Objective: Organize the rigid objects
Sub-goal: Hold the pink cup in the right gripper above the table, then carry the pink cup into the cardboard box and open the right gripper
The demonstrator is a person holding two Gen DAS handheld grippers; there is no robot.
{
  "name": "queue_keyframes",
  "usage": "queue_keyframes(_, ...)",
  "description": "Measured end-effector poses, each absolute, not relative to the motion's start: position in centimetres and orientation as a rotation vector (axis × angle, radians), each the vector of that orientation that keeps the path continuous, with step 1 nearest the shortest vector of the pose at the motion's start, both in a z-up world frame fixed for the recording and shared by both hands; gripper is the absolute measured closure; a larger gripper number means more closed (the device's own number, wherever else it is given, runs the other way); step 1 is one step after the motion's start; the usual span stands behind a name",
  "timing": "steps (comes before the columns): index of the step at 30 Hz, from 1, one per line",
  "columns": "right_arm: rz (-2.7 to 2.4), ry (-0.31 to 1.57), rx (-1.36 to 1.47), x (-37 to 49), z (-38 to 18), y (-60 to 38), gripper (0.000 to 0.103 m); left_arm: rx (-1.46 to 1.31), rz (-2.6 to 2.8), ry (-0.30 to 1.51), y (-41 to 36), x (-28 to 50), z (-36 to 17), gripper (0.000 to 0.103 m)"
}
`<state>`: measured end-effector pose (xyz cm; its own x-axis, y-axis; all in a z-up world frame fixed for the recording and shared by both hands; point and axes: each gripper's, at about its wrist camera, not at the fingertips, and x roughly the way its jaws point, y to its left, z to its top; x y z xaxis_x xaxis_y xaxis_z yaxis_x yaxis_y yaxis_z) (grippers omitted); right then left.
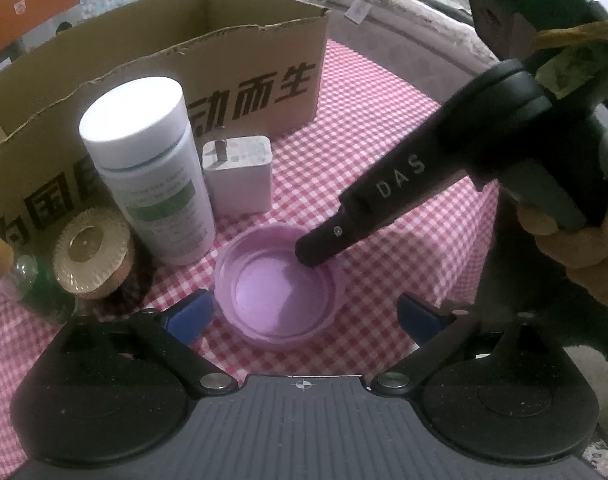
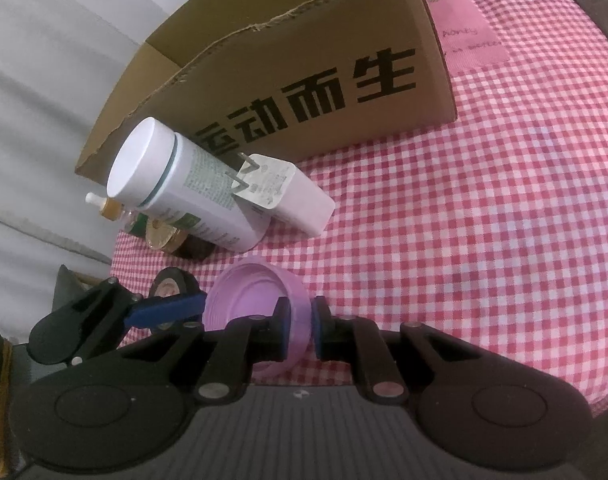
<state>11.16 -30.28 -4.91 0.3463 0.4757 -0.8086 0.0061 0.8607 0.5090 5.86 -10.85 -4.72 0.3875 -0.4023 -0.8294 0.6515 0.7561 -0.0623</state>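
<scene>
Purple lid (image 2: pixel 260 304), lying open side up on the red-and-white checked cloth (image 2: pixel 483 220) of the worktop, pinched at its rim wall by the right gripper (image 2: pixel 300 330), one finger inside the wall and one outside. In the left wrist view the same lid (image 1: pixel 280 284) sits between the blue-padded fingers (image 1: pixel 190 314) of the left gripper (image 1: pixel 304 312), which is spread wide and touches nothing; the right gripper's black finger (image 1: pixel 383 204) reaches down to the lid's far rim. Just beyond the lid stand a white bottle (image 1: pixel 152 168) with a white cap and a green-printed label, and, just beside it on the right, a white charger plug (image 1: pixel 240 174) with its prongs up. To the left of the bottle, a gold-capped jar (image 1: pixel 92 256) and a small clear dropper bottle (image 1: pixel 8 268). A roll of black tape (image 2: pixel 174 286) lies near the lid in the right wrist view. Behind all of these, an open cardboard box (image 1: pixel 208 52) with black printed characters.
</scene>
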Motion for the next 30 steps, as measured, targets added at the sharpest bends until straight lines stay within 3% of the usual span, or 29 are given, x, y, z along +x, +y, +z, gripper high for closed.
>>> queue_keyframes(6, 0.352, 1.190, 0.385, 12.0, -4.6, -27.8, 0.089, 0.311, -0.645, 0.952, -11.0, 6.1, -5.0, 0.013)
queue_keyframes(9, 0.363, 1.180, 0.327, 12.2, -4.4, -26.1, 0.089, 0.336, -0.616, 0.944, -11.0, 6.1, -5.1, 0.026)
queue_keyframes(12, 0.367, 1.175, 0.307, 12.3, -4.2, -24.8, 0.089, 0.333, -0.597, 0.949, -10.8, 6.3, -5.2, 0.031)
queue_keyframes(23, 0.368, 1.126, 0.285, 9.6, -3.8, -20.6, 0.090, 0.334, -0.592, 0.903, -10.8, 5.1, -4.1, 0.031)
queue_keyframes(30, 0.372, 1.031, 0.255, 7.2, 0.1, -18.1, 0.089, 0.345, -0.579, 0.784, -10.2, 2.7, 0.2, 0.031)
